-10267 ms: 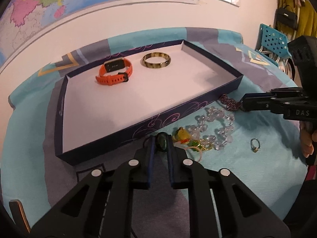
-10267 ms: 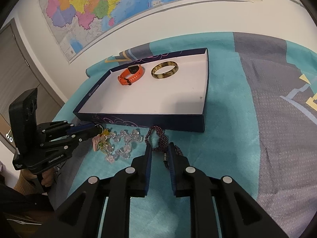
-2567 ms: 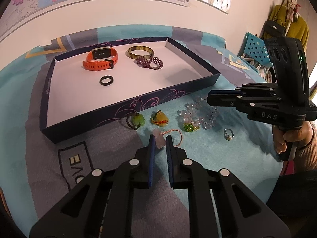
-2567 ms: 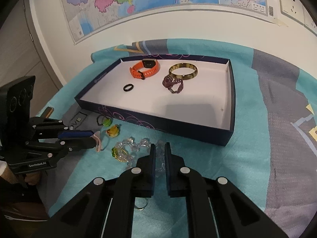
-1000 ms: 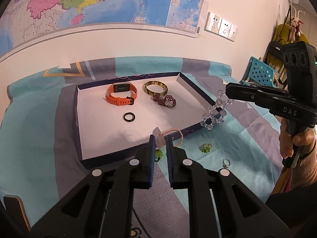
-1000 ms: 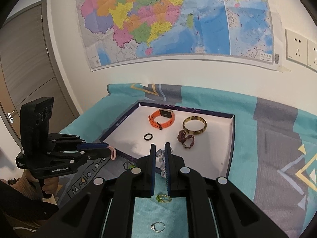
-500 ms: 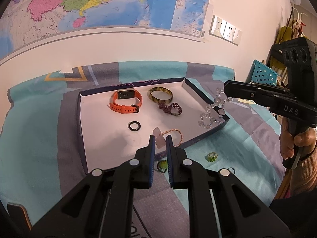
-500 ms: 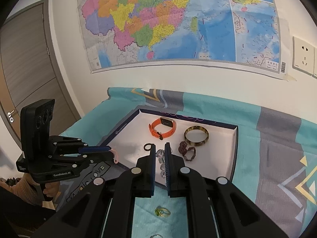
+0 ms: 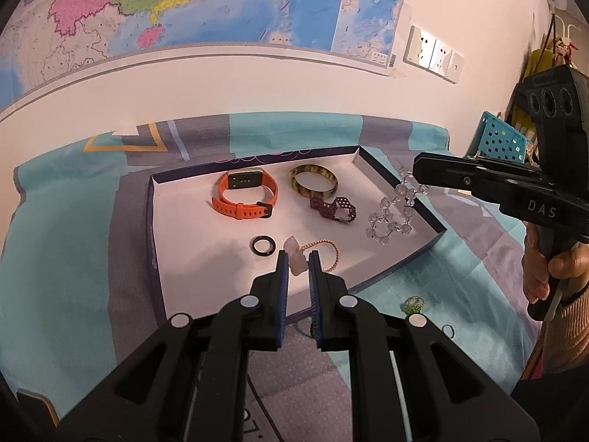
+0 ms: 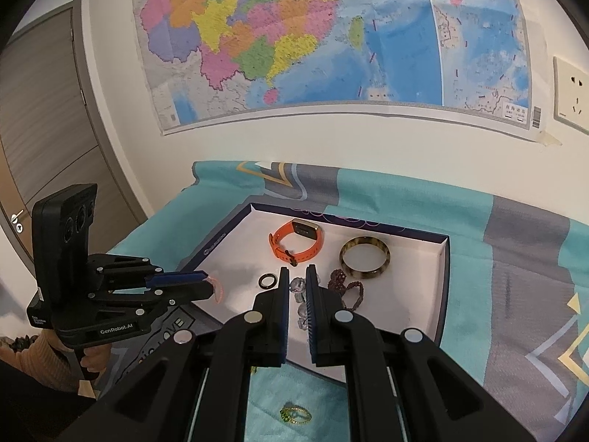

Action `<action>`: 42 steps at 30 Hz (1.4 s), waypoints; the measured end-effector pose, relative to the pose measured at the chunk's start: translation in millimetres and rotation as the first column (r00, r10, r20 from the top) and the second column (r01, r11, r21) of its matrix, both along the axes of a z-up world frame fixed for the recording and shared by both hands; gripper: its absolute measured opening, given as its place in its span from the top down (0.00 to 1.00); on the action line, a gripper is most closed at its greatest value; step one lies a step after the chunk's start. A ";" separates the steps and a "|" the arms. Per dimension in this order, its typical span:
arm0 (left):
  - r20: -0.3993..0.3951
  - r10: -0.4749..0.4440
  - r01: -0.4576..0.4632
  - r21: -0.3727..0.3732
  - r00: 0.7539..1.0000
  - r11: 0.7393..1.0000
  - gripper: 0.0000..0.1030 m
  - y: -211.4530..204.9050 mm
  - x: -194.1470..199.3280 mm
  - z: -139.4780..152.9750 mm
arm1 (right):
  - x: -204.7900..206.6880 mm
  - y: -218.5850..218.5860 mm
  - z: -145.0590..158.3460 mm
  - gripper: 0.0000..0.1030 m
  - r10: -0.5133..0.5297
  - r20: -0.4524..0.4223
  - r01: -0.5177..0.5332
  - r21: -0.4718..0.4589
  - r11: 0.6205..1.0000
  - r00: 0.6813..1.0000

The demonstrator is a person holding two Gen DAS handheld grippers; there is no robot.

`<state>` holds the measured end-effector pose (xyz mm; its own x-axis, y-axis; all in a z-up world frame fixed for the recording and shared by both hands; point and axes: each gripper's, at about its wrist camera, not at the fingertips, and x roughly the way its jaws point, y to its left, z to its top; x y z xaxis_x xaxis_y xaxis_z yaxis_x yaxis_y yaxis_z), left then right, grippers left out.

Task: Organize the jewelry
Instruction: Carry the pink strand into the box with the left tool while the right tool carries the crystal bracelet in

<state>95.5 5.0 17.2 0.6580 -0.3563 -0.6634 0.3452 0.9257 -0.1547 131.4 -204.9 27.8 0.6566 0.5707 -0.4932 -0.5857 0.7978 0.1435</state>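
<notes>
While both grippers hover above the tray point(image 9: 154, 228), each carries one piece of jewelry over its white floor. Left gripper point(image 9: 298, 261): jaws clamped on the pale pink stone of a pink bead bracelet point(image 9: 325, 254), whose loop hangs out past the right fingertip, above the tray's near half. Right gripper point(image 10: 294, 287): jaws pinched together on a clear crystal bracelet point(image 9: 392, 213), which dangles from the fingertips above the tray's right side, close to the right wall.

Resting on the tray floor: an orange watch point(image 9: 244, 195) and an amber bangle point(image 9: 313, 184) side by side near the far wall; a dark purple beaded bracelet point(image 9: 333, 210) just in front of the bangle, touching or nearly touching it; a black ring point(image 9: 263, 246) alone nearer the middle. Open white floor lies along the left wall and across the near-left corner; a smaller bare patch lies in the far-right corner, beyond the bangle.

Outside the tray, on the teal and grey cloth point(image 9: 73, 221) by the near-right edge: a green ring point(image 9: 414, 304) and, nearer the camera, a thin silver ring point(image 9: 447, 329), apart from one another. Cloth to the left of the tray is bare up to the wall. A person's hand point(image 9: 552, 272) grips the right gripper's handle at the right margin; a map point(image 10: 313, 37) hangs on the wall behind.
</notes>
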 end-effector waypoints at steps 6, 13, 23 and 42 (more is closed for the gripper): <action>-0.012 0.008 -0.008 0.002 1.000 1.000 0.89 -0.3 7.2 -4.5 | 7.1 2.3 -1.8 0.93 -0.002 -0.009 0.002 0.003 1.000 1.000; -0.028 0.010 -0.010 0.006 1.000 1.000 0.89 -0.8 14.4 -9.3 | 17.2 5.0 -6.1 0.93 -0.001 -0.031 0.001 0.008 1.000 1.000; -0.054 0.018 -0.017 0.015 0.998 1.000 0.89 -3.2 25.6 -18.8 | 26.3 7.8 -9.2 0.93 0.004 -0.048 -0.004 0.017 1.000 0.999; -0.099 0.039 -0.036 0.034 0.994 0.999 0.89 -4.6 46.6 -33.2 | 52.0 15.3 -23.0 0.93 -0.006 -0.097 0.008 0.014 1.000 0.995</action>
<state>142.1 0.3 -16.0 0.6002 -0.3100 -0.7374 0.2948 0.9427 -0.1564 183.4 -189.6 4.8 0.6104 0.5735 -0.5464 -0.5628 0.7994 0.2104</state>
